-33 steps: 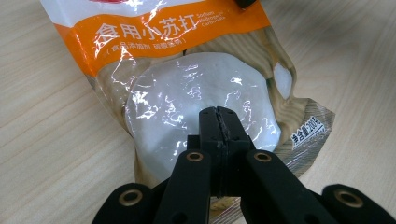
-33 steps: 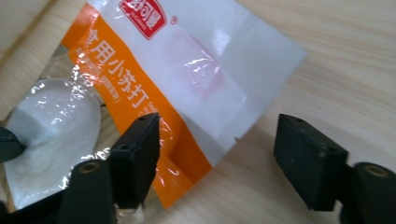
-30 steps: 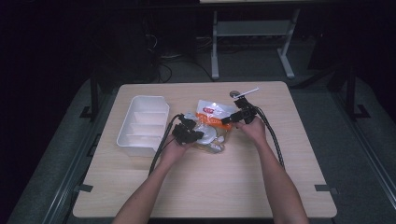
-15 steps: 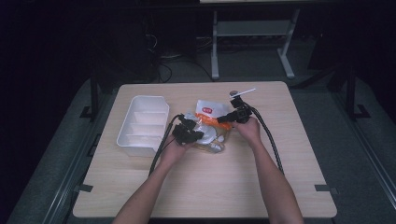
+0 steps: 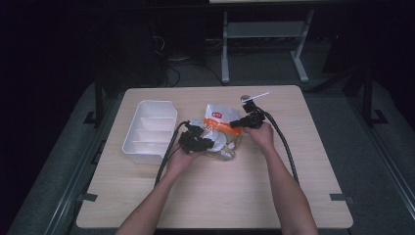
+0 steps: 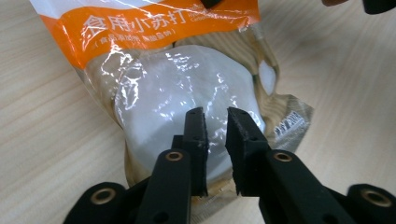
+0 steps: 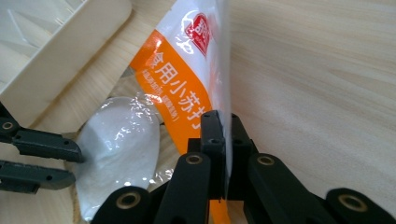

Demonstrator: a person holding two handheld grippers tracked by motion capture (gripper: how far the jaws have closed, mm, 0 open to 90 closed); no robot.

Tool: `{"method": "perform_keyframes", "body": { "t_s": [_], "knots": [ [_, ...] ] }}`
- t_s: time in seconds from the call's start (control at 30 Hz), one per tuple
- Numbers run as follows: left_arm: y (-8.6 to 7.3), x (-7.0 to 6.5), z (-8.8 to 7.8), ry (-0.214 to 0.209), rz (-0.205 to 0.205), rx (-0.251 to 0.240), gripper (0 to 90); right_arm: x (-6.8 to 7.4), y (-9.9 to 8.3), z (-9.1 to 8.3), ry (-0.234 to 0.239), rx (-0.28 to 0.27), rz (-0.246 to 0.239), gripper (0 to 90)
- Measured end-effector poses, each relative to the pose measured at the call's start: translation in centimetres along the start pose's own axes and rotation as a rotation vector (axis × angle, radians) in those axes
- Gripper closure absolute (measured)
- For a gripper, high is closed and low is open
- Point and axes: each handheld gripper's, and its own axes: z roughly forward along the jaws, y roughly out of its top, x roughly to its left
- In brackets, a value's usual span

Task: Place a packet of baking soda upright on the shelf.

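Since the earlier frames, the right gripper (image 5: 241, 122) has just been closing, and its fingers (image 7: 212, 135) now pinch the edge of the orange-and-white pouch of white powder (image 5: 219, 131); the left gripper (image 5: 208, 143) has just been opening, with the pouch's clear lower part under its fingers (image 6: 196, 135). Both hands sit where they were. On the wooden table (image 5: 220, 196), the white divided tray (image 5: 149, 132) lies to the left of the pouch, near it but apart. The pouch lies mid-table between the two grippers, its printed orange band toward the far side. Left fingers stand slightly parted over the clear film and white powder, not pressing it. Right fingers are clamped shut on the pouch's raised side edge.
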Motion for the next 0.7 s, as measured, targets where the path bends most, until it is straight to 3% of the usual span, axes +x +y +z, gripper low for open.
{"method": "perform_keyframes", "body": {
  "t_s": [0.2,0.27,0.5,0.7],
  "knots": [
    [-1.0,-0.3,-0.8,-0.023,0.007,-0.022,69.7,0.4,0.2,-0.5,0.023,-0.008,-0.004,89.0],
    [-1.3,-0.6,-1.0,-0.032,0.027,-0.011,65.7,0.5,0.2,-0.7,0.027,-0.009,-0.004,89.1],
    [-2.2,-2.2,-2.1,-0.057,0.091,-0.023,56.1,1.9,0.7,-2.2,0.039,-0.031,-0.063,89.3],
    [-2.9,-3.1,-3.0,-0.072,0.119,-0.039,53.2,3.1,1.0,-3.5,0.051,-0.062,-0.101,89.3]
  ]
}}
